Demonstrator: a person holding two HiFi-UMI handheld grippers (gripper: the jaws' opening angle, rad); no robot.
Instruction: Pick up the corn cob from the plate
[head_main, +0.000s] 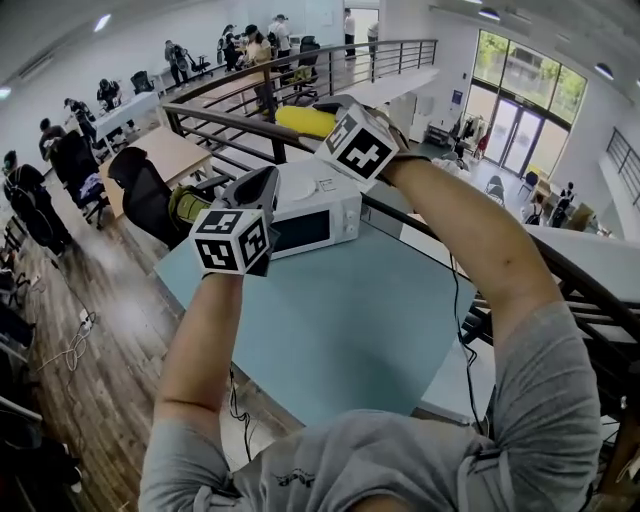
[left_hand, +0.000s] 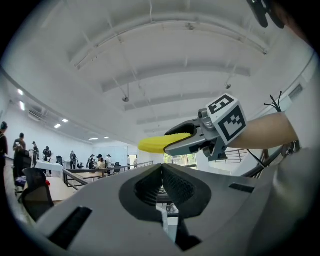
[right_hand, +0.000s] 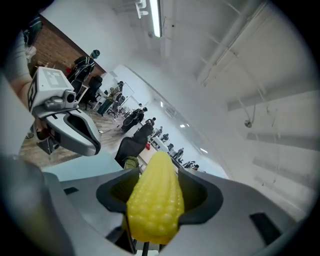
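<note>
My right gripper (head_main: 318, 118) is raised above the far side of the table and shut on the yellow corn cob (head_main: 303, 121). In the right gripper view the corn cob (right_hand: 155, 200) fills the gap between the jaws, tip pointing away from the camera. The left gripper view shows the corn cob (left_hand: 157, 144) sticking out of the right gripper (left_hand: 175, 141) in mid-air. My left gripper (head_main: 262, 183) is held up beside it, lower and to the left, jaws shut on nothing; its pads (left_hand: 172, 186) meet. I cannot make out a plate clearly.
A white box-shaped appliance (head_main: 312, 218) stands on the light blue table (head_main: 340, 330) under both grippers. A dark railing (head_main: 230, 120) runs behind the table. Office chairs (head_main: 140, 190), desks and several people are on the floor beyond.
</note>
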